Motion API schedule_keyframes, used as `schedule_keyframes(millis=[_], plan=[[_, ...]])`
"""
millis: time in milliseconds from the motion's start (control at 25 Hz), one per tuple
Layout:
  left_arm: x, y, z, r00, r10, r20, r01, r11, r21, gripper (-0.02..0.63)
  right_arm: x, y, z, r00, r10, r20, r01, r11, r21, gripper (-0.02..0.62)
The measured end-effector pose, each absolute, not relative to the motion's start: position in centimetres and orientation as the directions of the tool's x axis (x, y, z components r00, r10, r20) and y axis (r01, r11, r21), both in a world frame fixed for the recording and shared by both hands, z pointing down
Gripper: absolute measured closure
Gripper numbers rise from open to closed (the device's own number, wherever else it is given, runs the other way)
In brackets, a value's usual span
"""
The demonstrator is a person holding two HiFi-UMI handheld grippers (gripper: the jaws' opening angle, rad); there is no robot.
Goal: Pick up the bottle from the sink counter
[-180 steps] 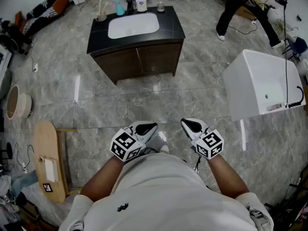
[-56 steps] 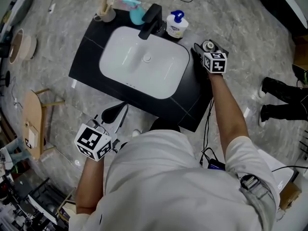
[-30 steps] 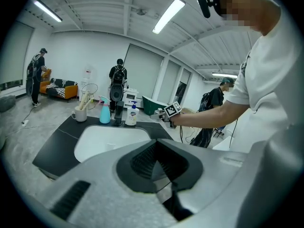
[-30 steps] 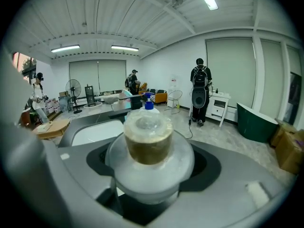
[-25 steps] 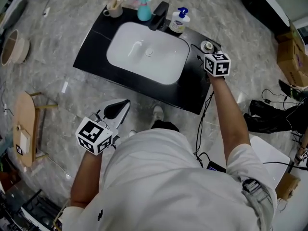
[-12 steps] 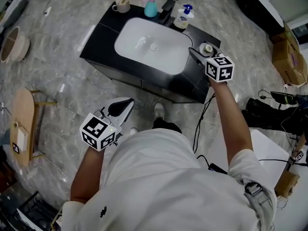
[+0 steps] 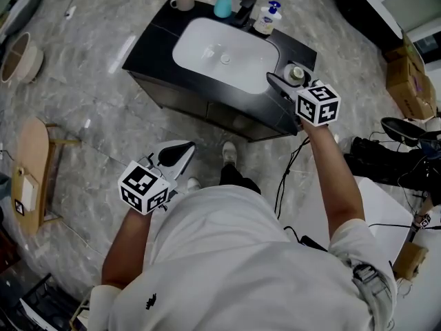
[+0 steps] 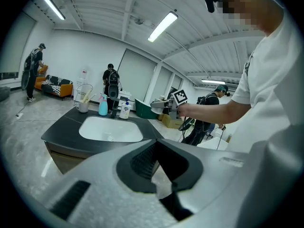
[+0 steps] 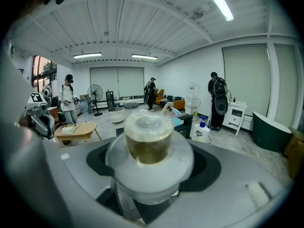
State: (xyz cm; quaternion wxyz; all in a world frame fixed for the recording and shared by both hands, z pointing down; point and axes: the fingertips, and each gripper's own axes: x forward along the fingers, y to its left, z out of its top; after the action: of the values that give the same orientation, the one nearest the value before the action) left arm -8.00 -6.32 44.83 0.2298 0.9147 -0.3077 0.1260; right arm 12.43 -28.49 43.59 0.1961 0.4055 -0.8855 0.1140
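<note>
Bottle [image 9: 149,139]: small, clear, with a gold collar and a clear cap. It stands upright, long axis vertical, cap up.
Right gripper [image 7: 288,81]: jaws wide and closed on the bottle's lower body, one on each side, with the cap rising above them.
Bottle position: in the jaws, at the right end of the bench [image 7: 155,43], beside the sink [image 7: 224,47]. Whether its base is clear of the top cannot be told, since the gripper body hides it.
Left gripper [image 7: 185,147]: jaws together with nothing between them, held low in front of the bench and well apart from the bottle.
Nearer hand: the right; it already has the grip.
Other items: pump bottle [image 7: 267,19] and teal spray bottle [image 7: 222,5] at the back edge, untouched.
Judgement: a straight lift with the axis kept vertical would suit; tilting risks slip at the smooth wall.
</note>
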Motion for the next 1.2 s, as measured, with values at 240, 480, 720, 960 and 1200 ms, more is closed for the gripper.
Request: schedule_keyframes(millis=[240,480,720,960,1200], plan=[[-9.2,-3.9,44.9,0.783,-0.505,0.363,-0.617,-0.71,0.341,0.6,10.3,-24.7,42.2,-0.619,-0.657,0.431,-0.743,0.667,-0.049,0.236],[-9.7,-2.0,44.9,0.79,-0.501,0.355,-0.608,-0.718,0.339,0.6,9.2,-21.5,41.4,-0.631,-0.647,0.428,-0.73,0.681,-0.048,0.236],[-10.1,-0.7,44.9,0.793,-0.499,0.35,-0.603,-0.722,0.339,0.6,8.9,-19.4,40.7,-0.637,-0.642,0.426,-0.726,0.686,-0.051,0.236],[-10.2,0.2,45.2,0.798,-0.493,0.346,-0.597,-0.726,0.341,0.6,9.0,-18.0,40.5,-0.634,-0.644,0.429,-0.728,0.684,-0.048,0.236],[-10.0,1.0,45.0,0.807,-0.486,0.336,-0.585,-0.736,0.341,0.6,9.1,-16.7,39.9,-0.631,-0.648,0.427,-0.73,0.682,-0.044,0.236]])
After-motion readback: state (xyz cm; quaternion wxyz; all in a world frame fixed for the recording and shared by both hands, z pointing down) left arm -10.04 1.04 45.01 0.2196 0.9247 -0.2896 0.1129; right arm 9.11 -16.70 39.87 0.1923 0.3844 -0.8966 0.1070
